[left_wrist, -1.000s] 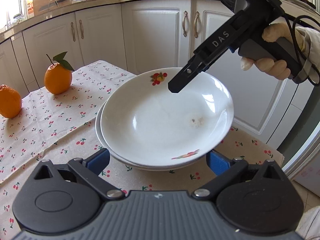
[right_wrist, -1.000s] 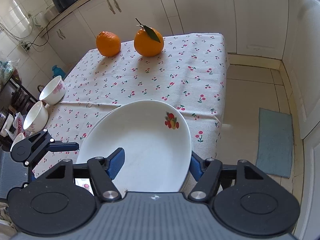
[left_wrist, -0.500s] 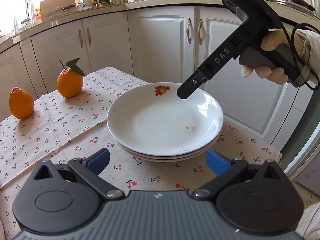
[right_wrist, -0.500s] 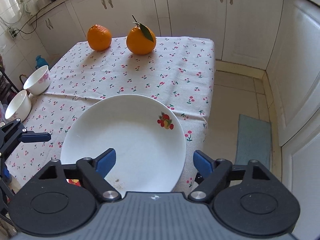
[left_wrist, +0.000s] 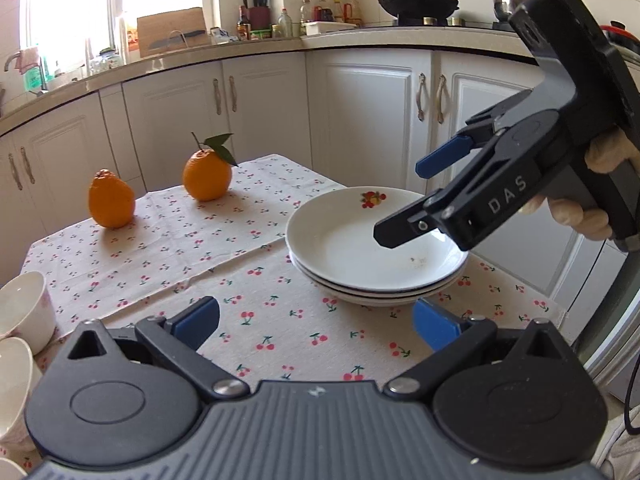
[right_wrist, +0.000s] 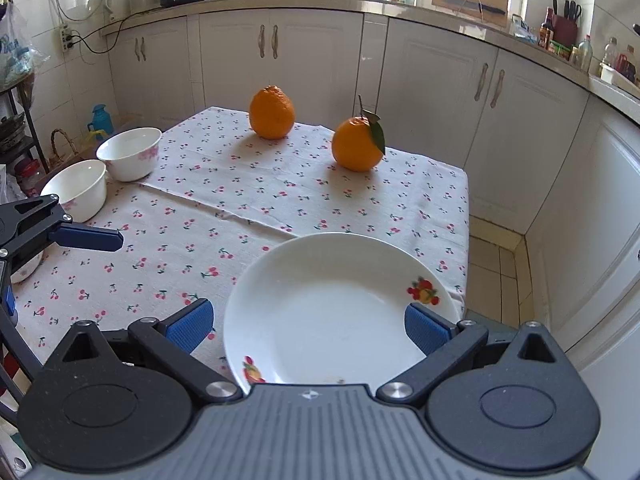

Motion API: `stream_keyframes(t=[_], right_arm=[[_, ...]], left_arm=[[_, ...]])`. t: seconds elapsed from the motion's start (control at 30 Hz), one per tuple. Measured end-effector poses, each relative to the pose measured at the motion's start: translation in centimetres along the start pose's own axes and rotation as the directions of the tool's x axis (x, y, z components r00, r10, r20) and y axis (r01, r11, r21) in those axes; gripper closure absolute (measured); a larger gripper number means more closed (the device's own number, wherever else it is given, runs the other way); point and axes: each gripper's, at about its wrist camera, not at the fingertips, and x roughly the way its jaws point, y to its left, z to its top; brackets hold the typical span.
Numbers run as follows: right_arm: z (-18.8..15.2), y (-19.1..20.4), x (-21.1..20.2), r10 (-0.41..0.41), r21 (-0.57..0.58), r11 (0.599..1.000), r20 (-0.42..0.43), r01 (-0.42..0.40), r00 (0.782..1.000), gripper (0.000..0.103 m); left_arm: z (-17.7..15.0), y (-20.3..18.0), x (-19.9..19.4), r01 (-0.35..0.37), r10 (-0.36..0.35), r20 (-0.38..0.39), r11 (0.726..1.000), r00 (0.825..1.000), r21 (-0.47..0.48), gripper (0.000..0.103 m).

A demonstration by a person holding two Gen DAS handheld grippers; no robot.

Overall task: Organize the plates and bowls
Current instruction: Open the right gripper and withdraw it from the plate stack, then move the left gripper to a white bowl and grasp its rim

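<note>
Plates stacked, both grippers free
Right gripper [left_wrist: 404, 204], jaws just spread and empty, should lift clear of the plate stack [left_wrist: 376, 256]; left gripper [left_wrist: 316, 318] gapes, bowls [right_wrist: 104, 172] next.

Bright daylight from the window [left_wrist: 72, 4], soft shadows, sharp focus, fisheye-curved edges

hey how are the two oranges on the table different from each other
The leafy orange keeps a stem with a green leaf; the bumpy orange shows none. The leafy orange is round and smooth, the bumpy orange more pear-shaped with a knobbly top. The leafy orange sits nearer the stacked plates. Both are bright orange and rest apart on the cherry-print tablecloth.
</note>
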Motion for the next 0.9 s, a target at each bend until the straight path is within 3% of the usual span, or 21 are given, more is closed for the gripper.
stream_keyframes(t=[0.23,0.53,0.7,0.9], right_arm=[[0.4,6.4,0.3,-0.009,-0.082,0.997,0.049,0.012,0.999,0.000],[2.0,14.4,1.2,0.104,-0.176,0.980,0.084,-0.088,0.991,0.000],[3.3,18.1,1.8,0.185,-0.226,0.961,0.081,-0.162,0.979,0.000],[4.1,21.8,3.1,0.281,-0.282,0.924,0.047,-0.258,0.958,0.000]], left_arm=[[-2.7,2.6,-4.6,-0.098,0.099,0.019,0.994,0.995,-0.044,0.001],[-6.8,6.3,-10.5,-0.210,0.210,-0.002,0.973,0.978,-0.092,0.001],[-8.7,8.5,-13.2,-0.285,0.285,-0.013,0.953,0.958,-0.105,0.001],[-10.9,11.3,-14.4,-0.321,0.317,-0.060,0.943,0.947,-0.091,0.001]])
